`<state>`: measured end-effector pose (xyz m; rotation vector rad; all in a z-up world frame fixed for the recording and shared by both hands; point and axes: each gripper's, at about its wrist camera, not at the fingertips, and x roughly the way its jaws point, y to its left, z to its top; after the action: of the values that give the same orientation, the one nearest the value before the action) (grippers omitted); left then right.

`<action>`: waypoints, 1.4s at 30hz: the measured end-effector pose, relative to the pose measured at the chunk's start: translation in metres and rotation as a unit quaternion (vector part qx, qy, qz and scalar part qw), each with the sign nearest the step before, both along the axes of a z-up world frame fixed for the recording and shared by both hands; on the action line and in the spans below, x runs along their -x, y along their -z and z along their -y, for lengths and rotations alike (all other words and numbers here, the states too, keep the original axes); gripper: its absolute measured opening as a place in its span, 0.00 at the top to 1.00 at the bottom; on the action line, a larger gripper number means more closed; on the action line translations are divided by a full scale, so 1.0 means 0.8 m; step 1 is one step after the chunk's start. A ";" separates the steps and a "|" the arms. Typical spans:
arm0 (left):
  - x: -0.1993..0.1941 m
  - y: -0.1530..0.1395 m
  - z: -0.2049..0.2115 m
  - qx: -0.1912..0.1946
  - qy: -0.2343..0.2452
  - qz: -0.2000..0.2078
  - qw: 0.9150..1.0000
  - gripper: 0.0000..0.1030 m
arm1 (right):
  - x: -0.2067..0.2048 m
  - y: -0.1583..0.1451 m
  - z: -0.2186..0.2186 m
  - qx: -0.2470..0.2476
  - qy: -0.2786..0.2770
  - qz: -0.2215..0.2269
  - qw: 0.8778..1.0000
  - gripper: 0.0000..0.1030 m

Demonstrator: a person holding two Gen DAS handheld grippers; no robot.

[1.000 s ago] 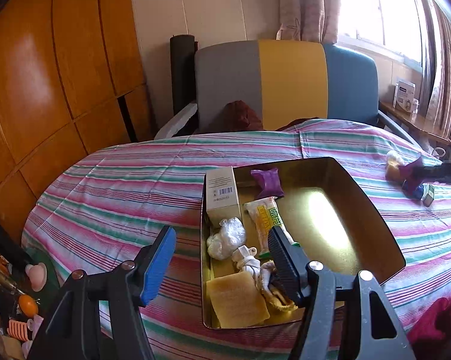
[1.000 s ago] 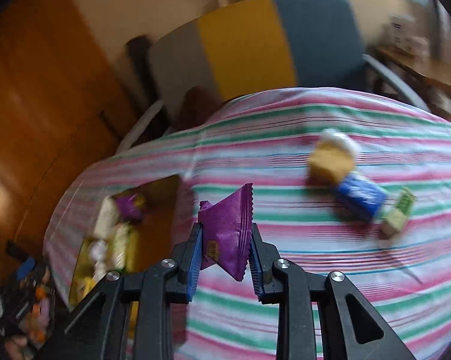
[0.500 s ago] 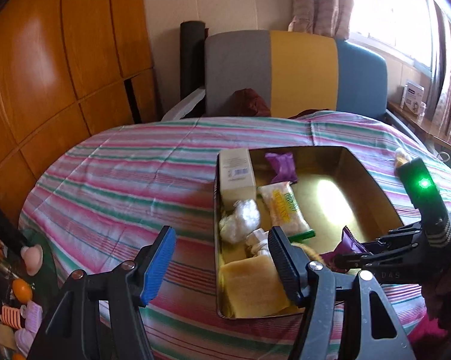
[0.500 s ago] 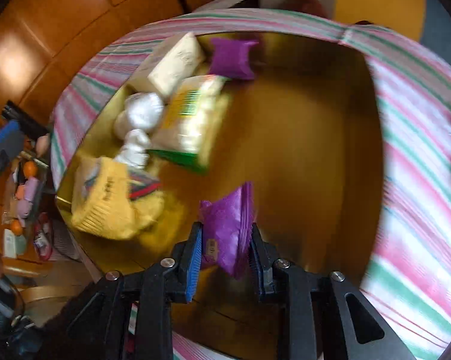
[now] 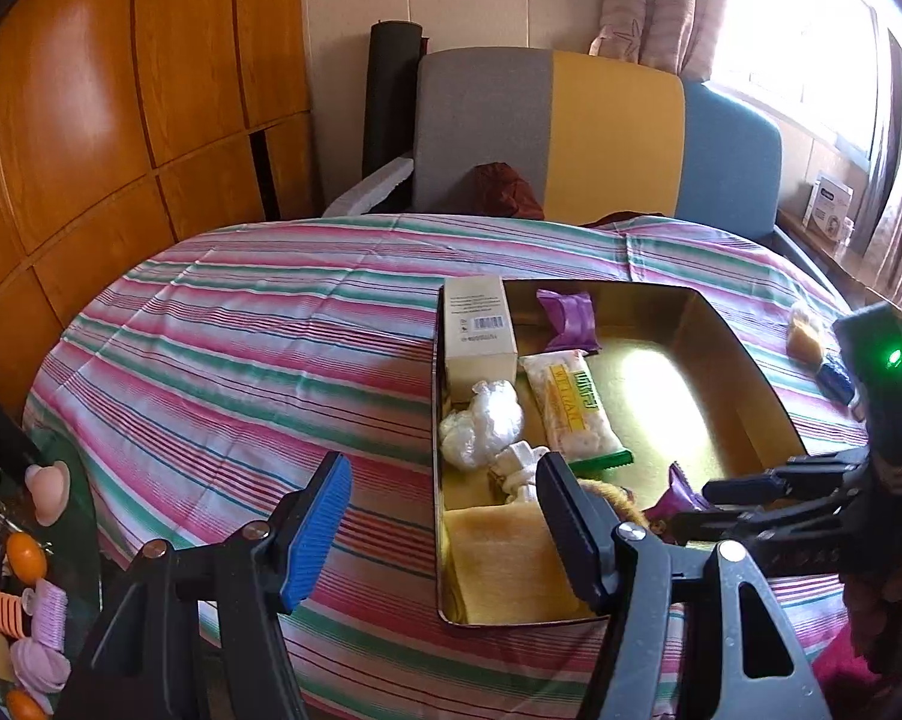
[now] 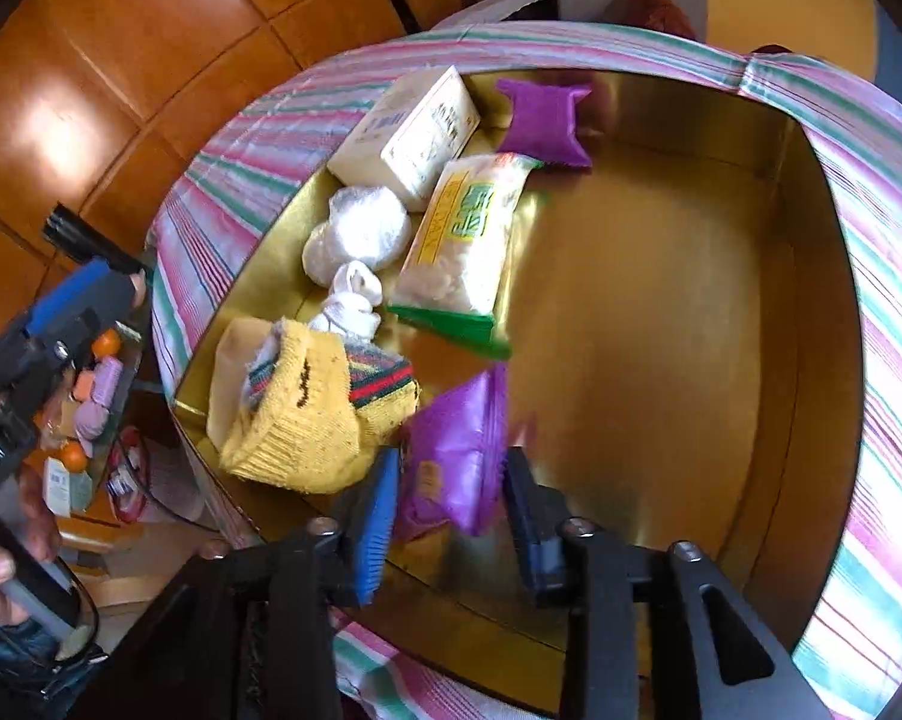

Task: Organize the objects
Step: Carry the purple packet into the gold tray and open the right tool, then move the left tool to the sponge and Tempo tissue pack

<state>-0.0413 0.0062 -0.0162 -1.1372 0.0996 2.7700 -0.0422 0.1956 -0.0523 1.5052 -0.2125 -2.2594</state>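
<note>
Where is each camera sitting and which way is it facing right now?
Left wrist: on the left tool, looking over the striped table at the gold tin and chair; its open fingers and the right tool show.
Right wrist: on the right tool, tilted down into the tin; its jaws are opening around a purple packet.
Shared: tin, yellow sock, packet.

purple packet (image 6: 457, 450), seemingly upright, in gold tray (image 6: 661, 360)
</note>
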 end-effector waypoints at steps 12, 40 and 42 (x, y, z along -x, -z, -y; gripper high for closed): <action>-0.004 -0.016 -0.029 0.007 0.026 -0.010 1.000 0.37 | -0.021 -0.067 -0.116 -0.019 0.110 -0.074 0.991 0.33; -0.018 -0.032 -0.271 0.055 0.219 -0.016 0.974 0.38 | -0.133 -0.032 -0.516 -0.032 0.580 -0.034 0.813 0.21; -0.022 -0.028 -0.285 0.057 0.230 -0.012 0.972 0.38 | -0.135 -0.031 -0.517 -0.026 0.583 -0.033 0.812 0.21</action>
<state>-0.0235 0.2345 0.0065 -0.9570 0.4663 2.3872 0.0660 0.6091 -0.0273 1.4863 -1.3927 -3.1895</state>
